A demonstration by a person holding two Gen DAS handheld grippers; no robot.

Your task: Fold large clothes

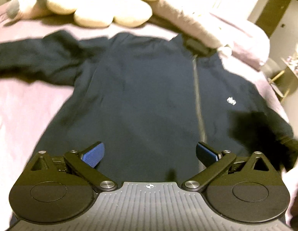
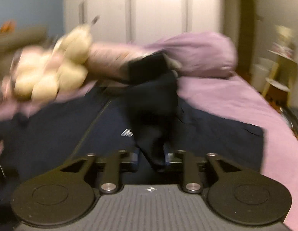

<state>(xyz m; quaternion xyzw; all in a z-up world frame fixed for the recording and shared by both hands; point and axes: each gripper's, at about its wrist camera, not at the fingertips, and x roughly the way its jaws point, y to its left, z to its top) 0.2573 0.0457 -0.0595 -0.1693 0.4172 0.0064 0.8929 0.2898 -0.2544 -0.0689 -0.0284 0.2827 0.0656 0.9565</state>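
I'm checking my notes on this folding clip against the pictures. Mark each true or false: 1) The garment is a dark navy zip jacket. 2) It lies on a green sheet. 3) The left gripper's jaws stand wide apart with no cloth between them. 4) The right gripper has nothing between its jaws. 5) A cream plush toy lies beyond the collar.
1) True: the navy jacket has a zipper down its front.
2) False: the bed sheet is pink-lilac.
3) True: the left gripper hovers open over the jacket.
4) False: a dark fold of sleeve runs between the jaws of the right gripper.
5) True: the plush toy lies past the collar.
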